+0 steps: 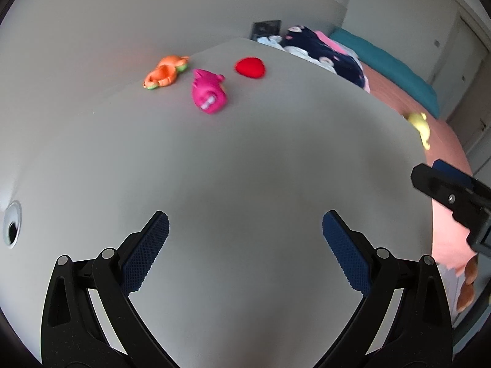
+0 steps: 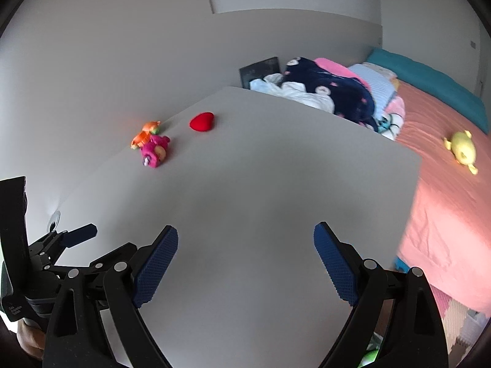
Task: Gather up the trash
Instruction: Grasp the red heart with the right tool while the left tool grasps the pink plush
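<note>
Three small things lie at the far left of a grey table (image 1: 245, 159): an orange toy (image 1: 165, 72), a pink toy (image 1: 208, 92) and a red heart (image 1: 250, 67). They also show in the right wrist view: orange toy (image 2: 145, 134), pink toy (image 2: 153, 152), red heart (image 2: 201, 121). My left gripper (image 1: 245, 236) is open and empty, well short of them. My right gripper (image 2: 245, 245) is open and empty over the near table. The right gripper's finger (image 1: 442, 184) shows at the right of the left wrist view; the left gripper's finger (image 2: 79, 234) shows at the left of the right wrist view.
A bed with a pink sheet (image 2: 445, 184) lies right of the table, with a yellow toy (image 2: 462, 150) on it, a teal pillow (image 2: 429, 82) and a heap of clothes (image 2: 331, 92). A cable hole (image 1: 12, 224) sits in the table's left edge. A wall stands behind.
</note>
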